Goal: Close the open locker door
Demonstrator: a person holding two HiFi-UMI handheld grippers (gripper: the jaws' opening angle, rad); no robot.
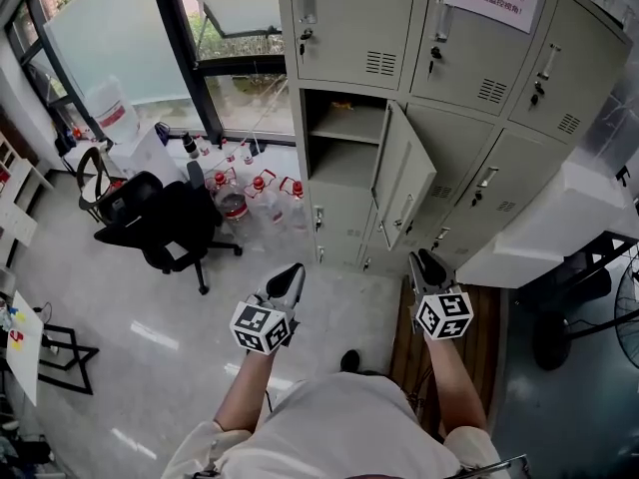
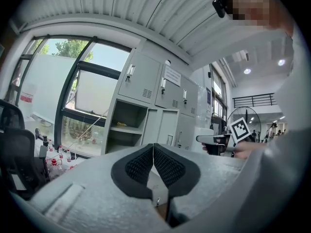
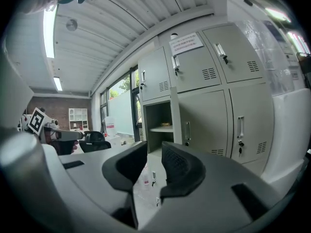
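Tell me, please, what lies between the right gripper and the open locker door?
Nothing stands there: the head view shows only bare floor between the right gripper and the open locker door.

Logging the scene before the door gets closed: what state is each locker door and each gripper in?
Open locker door: swung outward, compartment exposed.
Other locker doors: shut.
Left gripper: shut, empty.
Right gripper: open, nothing between its jaws.

Matt grey metal locker door (image 1: 402,173), glossy floor (image 1: 120,297)
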